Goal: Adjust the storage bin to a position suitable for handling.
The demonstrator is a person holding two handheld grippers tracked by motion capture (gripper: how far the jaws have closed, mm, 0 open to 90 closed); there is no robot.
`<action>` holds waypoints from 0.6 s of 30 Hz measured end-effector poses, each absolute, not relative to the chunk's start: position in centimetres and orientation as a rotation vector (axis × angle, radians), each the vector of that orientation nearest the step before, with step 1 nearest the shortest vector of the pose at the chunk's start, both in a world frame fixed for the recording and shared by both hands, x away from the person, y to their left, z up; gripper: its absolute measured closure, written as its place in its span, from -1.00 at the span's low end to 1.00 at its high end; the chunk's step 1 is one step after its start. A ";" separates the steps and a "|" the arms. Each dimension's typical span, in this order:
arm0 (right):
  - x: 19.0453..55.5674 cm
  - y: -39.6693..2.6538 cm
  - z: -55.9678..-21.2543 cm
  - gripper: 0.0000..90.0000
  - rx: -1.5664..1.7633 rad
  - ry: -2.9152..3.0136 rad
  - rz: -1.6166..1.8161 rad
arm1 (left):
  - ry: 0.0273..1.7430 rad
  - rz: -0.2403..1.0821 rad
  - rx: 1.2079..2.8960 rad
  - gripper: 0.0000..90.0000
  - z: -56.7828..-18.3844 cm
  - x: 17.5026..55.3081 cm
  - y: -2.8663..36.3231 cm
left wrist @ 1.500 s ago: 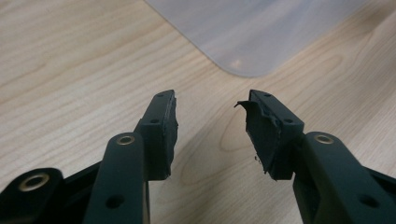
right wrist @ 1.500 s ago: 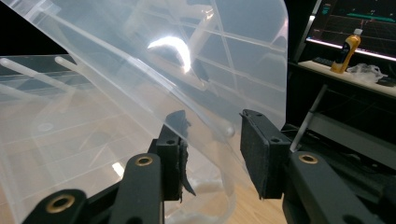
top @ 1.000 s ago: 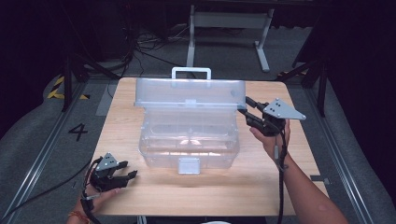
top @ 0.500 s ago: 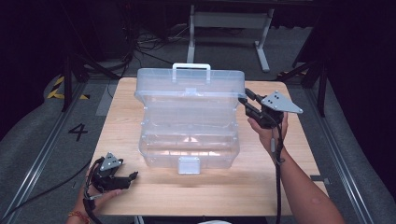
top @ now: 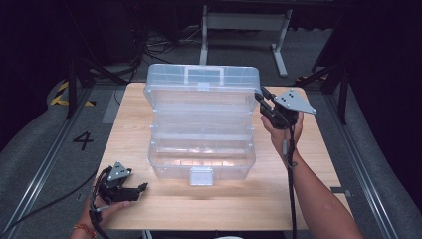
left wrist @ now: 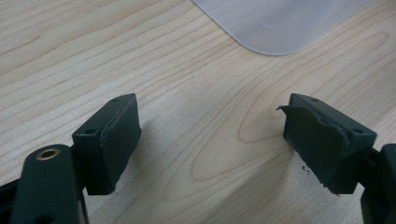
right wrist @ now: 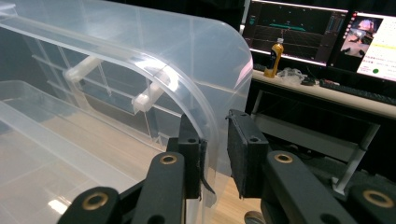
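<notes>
A clear plastic storage box (top: 201,127) stands in the middle of the tabletop (top: 278,194), its hinged lid (top: 201,84) raised nearly upright at the far side of the box, the white latch (top: 201,176) on the near front wall hanging free. The right claw (top: 262,102) sits at the lid's right edge; in the right gripper view its jaws straddle the curved lid rim (right wrist: 212,126), one pad touching the inner face, the other just off the outer face, and they have just been closing, so the pinch is not quite made. The left claw (top: 140,188) rests on the tabletop near the box's front left corner, jaws spread and just opened, with only bare wood between them. Judging by this, unlatching and lifting are done; what is left seems to be securing the lid and swinging it.
</notes>
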State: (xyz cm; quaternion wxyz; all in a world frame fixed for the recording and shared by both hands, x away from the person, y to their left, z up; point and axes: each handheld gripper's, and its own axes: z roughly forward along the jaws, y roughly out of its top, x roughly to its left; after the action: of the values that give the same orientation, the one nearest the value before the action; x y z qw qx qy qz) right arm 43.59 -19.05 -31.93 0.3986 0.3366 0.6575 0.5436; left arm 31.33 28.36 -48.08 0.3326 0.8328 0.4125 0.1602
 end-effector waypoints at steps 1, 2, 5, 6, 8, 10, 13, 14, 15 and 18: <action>44.0 -19.1 -31.8 0.72 0.868 1.666 1.387 | 1.076 0.416 2.173 -0.57 -48.1 31.3 28.4; 44.1 -19.1 -31.8 0.72 0.872 1.665 1.392 | 1.076 0.416 2.173 -0.57 -48.1 31.3 28.4; 44.5 -19.1 -31.6 0.74 0.884 1.666 1.402 | 1.085 0.421 2.169 -0.57 -48.1 31.2 28.4; 44.8 -19.1 -31.5 0.75 0.892 1.666 1.405 | 1.082 0.426 2.169 -0.57 -48.1 31.2 28.4; 45.1 -19.1 -31.3 0.76 0.903 1.670 1.406 | 1.081 0.427 2.170 -0.57 -48.1 31.2 28.4; 45.4 -19.1 -31.2 0.76 0.913 1.672 1.405 | 1.081 0.425 2.169 -0.57 -48.1 31.2 28.4; 45.7 -19.1 -31.1 0.76 0.916 1.676 1.403 | 1.082 0.416 2.170 -0.57 -48.1 31.1 28.4; 45.9 -19.1 -31.0 0.76 0.922 1.678 1.406 | 1.081 0.416 2.169 -0.57 -48.1 31.1 28.4; 46.1 -19.1 -31.0 0.77 0.928 1.679 1.410 | 1.080 0.417 2.170 -0.57 -48.1 31.1 28.4; 46.5 -19.2 -30.8 0.77 0.939 1.690 1.413 | 1.079 0.414 2.170 -0.57 -48.1 31.1 28.4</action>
State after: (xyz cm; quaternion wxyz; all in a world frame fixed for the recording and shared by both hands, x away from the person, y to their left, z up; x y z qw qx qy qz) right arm 46.53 -19.16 -30.79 0.3649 0.3650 0.6570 0.5495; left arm 31.09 28.41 -48.10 0.3351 0.8316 0.4135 0.1586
